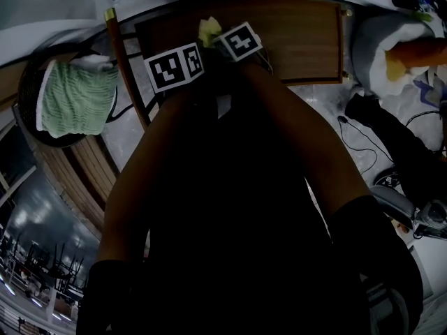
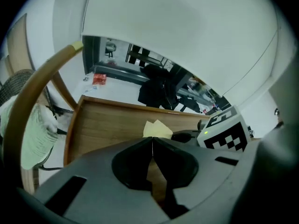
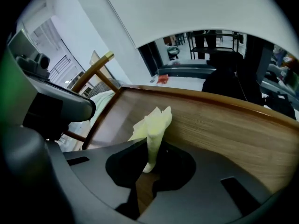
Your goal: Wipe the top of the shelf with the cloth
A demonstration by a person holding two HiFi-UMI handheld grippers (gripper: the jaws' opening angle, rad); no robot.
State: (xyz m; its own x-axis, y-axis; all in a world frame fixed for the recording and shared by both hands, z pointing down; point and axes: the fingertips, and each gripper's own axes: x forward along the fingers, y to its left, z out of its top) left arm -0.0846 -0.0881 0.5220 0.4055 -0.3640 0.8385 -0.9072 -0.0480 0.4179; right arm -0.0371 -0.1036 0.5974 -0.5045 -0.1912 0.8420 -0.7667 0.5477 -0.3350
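Observation:
A pale yellow cloth sticks up from my right gripper, which is shut on it over the wooden shelf top. In the head view the cloth shows as a small yellow tuft just beyond the two marker cubes, above the shelf top. My left gripper is shut with nothing between its jaws, held just left of the right gripper; the cloth shows past its tips, over the shelf top.
A green knitted cloth hangs on a round wooden chair left of the shelf. A wooden chair rail curves close on the left. A person in dark clothes and bags are at the right.

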